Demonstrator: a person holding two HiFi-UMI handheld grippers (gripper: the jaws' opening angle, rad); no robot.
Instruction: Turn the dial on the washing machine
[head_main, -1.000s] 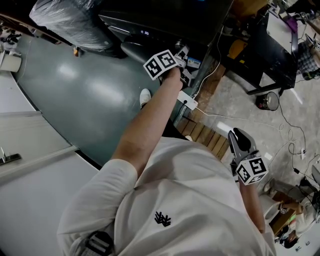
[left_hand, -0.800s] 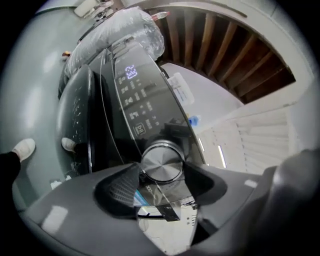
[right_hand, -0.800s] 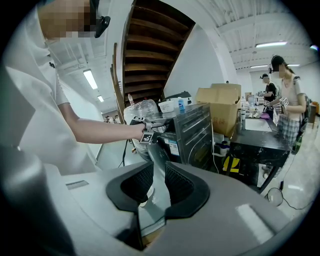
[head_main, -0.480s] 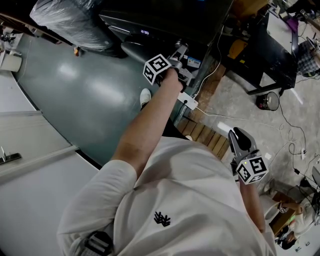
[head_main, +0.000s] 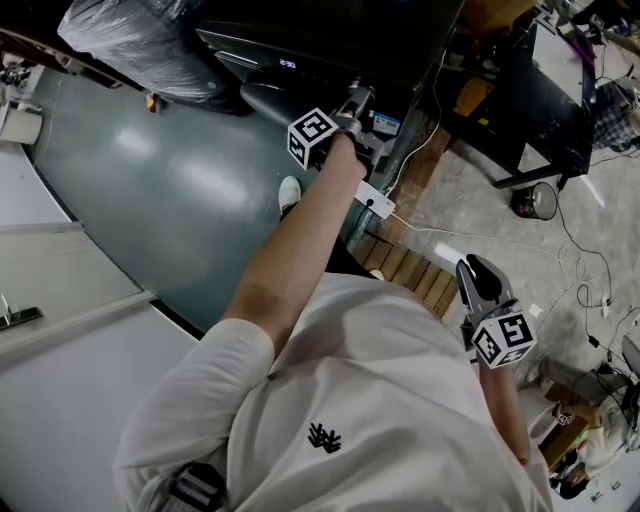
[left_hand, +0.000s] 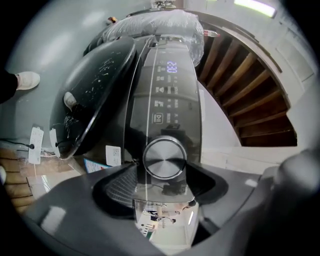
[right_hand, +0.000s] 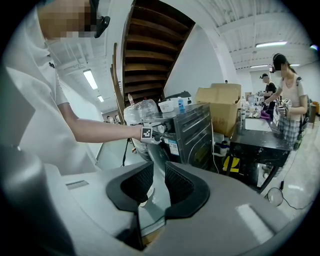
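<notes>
Facing the left gripper (head_main: 358, 102) squarely, the dial (left_hand: 165, 158) is presenting its round brushed face outward from the front panel (left_hand: 167, 107) of the washer (left_hand: 141, 85), its axis running straight out along the gripper's line. It is sitting at the panel's end away from the lit display (left_hand: 171, 67), beside the glass door (left_hand: 95, 90). The left jaws have just been opening and are standing wide, flanking the dial without pressing it. The right gripper (head_main: 478, 278) is hanging by the person's side, jaws drawn nearly together on nothing.
</notes>
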